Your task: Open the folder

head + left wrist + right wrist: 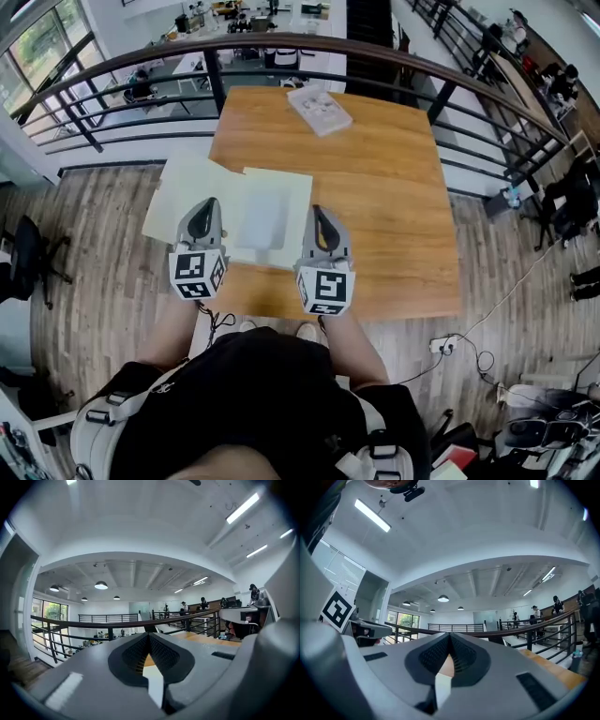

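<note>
The folder (265,214) lies on the counter (375,187), toward its 9 o'clock side. It looks open already: two pale halves lie spread flat, side by side. The half at 9 o'clock sticks out past the counter's edge, over the floor.

The left tool (206,208) and the right tool (322,217) are held in the air, close to the person, at 6 o'clock from the folder. Both point level, out over the counter. The jaws of each are pressed together, with nothing between them. Neither tool touches the folder.

I think the opening is done, or very nearly. To do it well from here, check that both halves lie flat. If one half wants to flip back, press it down gently near the fold with a closed tool. Take care with the half that hangs over the edge, as a bump there could tip the folder off. Pushing the folder toward 3 o'clock would make it safer.

A book (319,110) lies at the counter's 12 o'clock edge. Its print is too small to read. The tools have black and white square marks, but no words. The folder shows no writing that I can read
</note>
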